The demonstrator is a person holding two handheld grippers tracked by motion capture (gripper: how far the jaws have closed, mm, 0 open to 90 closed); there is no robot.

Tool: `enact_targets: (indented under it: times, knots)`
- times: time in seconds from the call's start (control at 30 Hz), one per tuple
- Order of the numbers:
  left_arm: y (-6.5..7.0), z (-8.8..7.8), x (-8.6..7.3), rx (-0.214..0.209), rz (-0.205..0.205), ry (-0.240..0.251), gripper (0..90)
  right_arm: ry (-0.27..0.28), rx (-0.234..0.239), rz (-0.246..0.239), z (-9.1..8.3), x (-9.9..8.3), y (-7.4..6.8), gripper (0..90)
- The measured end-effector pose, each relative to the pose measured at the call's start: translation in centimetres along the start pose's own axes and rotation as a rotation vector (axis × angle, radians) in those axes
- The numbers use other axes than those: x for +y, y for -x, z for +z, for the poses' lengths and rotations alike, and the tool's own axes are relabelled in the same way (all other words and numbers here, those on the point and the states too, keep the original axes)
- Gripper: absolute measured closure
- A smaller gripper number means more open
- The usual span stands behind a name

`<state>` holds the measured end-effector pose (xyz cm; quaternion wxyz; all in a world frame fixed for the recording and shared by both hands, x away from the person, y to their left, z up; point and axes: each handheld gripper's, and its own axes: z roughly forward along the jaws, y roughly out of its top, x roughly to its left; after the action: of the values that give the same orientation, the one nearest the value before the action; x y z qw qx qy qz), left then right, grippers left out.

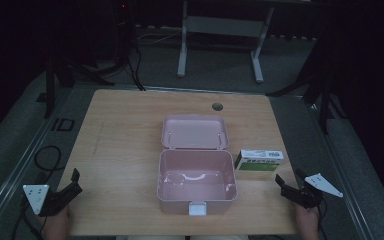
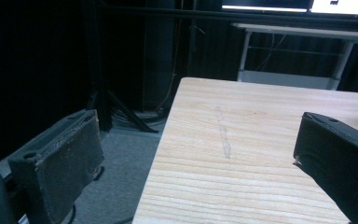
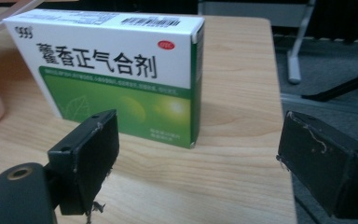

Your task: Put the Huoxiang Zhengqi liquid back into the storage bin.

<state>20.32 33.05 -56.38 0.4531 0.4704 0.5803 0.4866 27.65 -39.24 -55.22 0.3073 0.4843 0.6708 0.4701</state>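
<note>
— What's that table made of?

— Pale wood grain, with a round cable hole near the far edge and a faint streak along the left part.

— And on it?

— A pink box in the middle, open, its lid laid back flat on the wood. Just to its right stands a green-and-white carton, near the table's right edge, apart from the box.

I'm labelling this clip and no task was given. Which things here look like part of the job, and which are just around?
Likely part of the job:
pink box, lid open
medicine carton, beside it
right gripper, open, facing the carton
left gripper, open

Just around:
table
desk frame behind
</note>
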Motion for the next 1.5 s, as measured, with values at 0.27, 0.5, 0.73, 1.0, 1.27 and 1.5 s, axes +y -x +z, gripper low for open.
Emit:
enact_targets:
  times: [0.27, 0.5, 0.73, 1.0, 1.27, 1.5]
  knots:
    - [0.1, 0.1, 0.0, -0.005, 0.005, -0.006, 1.2, -0.039, 0.063, 0.049, 0.2, 0.1, 0.5, 13.5]
    - [0.1, 0.1, 0.0, -0.011, 0.006, -0.007, 1.1, -0.148, 0.212, 0.048, 0.9, 0.2, 1.1, 13.6]
    - [0.2, 0.1, 0.0, -0.018, 0.009, -0.010, 1.1, -0.237, 0.440, -0.067, 1.5, 0.9, 1.1, 14.2]
    - [0.2, 0.2, 0.0, -0.026, 0.013, -0.013, 1.2, -0.322, 0.574, -0.250, 2.1, 1.7, 0.3, 14.1]
    - [0.3, 0.2, 0.0, -0.035, 0.020, -0.015, 1.1, -0.571, 0.621, -0.575, 3.0, 3.5, -2.4, 14.1]
    - [0.3, 0.2, 0.0, -0.040, 0.023, -0.015, 1.1, -0.759, 0.609, -0.762, 3.7, 5.1, -4.8, 15.0]
